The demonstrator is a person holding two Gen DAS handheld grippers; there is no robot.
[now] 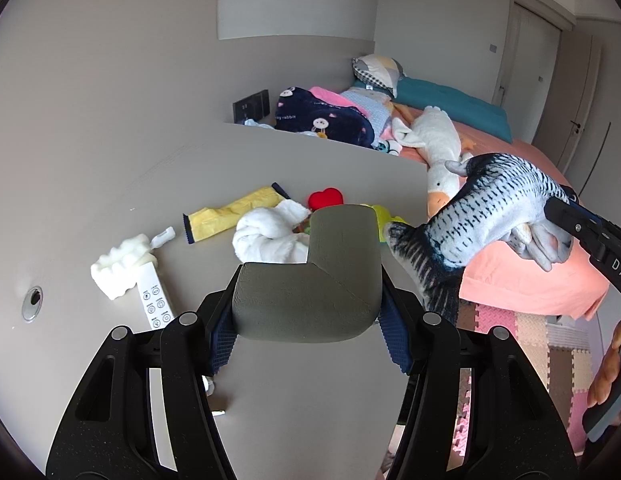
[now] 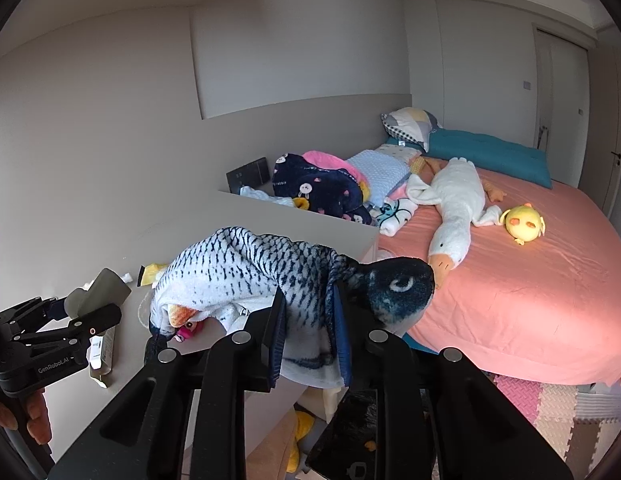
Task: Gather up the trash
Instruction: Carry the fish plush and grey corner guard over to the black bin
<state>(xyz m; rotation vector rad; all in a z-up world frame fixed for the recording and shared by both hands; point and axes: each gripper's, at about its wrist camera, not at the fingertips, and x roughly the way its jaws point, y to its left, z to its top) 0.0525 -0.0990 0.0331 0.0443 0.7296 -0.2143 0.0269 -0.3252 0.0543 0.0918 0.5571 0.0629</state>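
Grey foam corner guard (image 1: 310,276) clamped in left gripper (image 1: 310,340) | right gripper (image 2: 310,332) clamps plush fish (image 2: 278,272)

Two black two-finger claws are showing: the left claw (image 1: 310,320) and the right claw (image 2: 310,332). One grey L-shaped foam corner guard (image 1: 310,276) is sitting at the centre of the left view. One grey-and-blue scaled plush fish (image 2: 278,276) is hanging mid-frame in the right view.

On the pale grey worktop (image 1: 110,200), left of centre, are lying:
- one yellow plastic packet (image 1: 230,214)
- one white crumpled towel (image 1: 270,236)
- one red heart-shaped piece (image 1: 326,198)
- one white remote control (image 1: 152,296)
- one cream foam chunk (image 1: 118,264)

On the pink bed (image 2: 530,300), at right, are resting:
- one long white plush goose (image 2: 454,204)
- one round yellow plush chick (image 2: 524,222)
- one teal cushion (image 2: 490,152)
- one patchwork pillow (image 2: 410,122)
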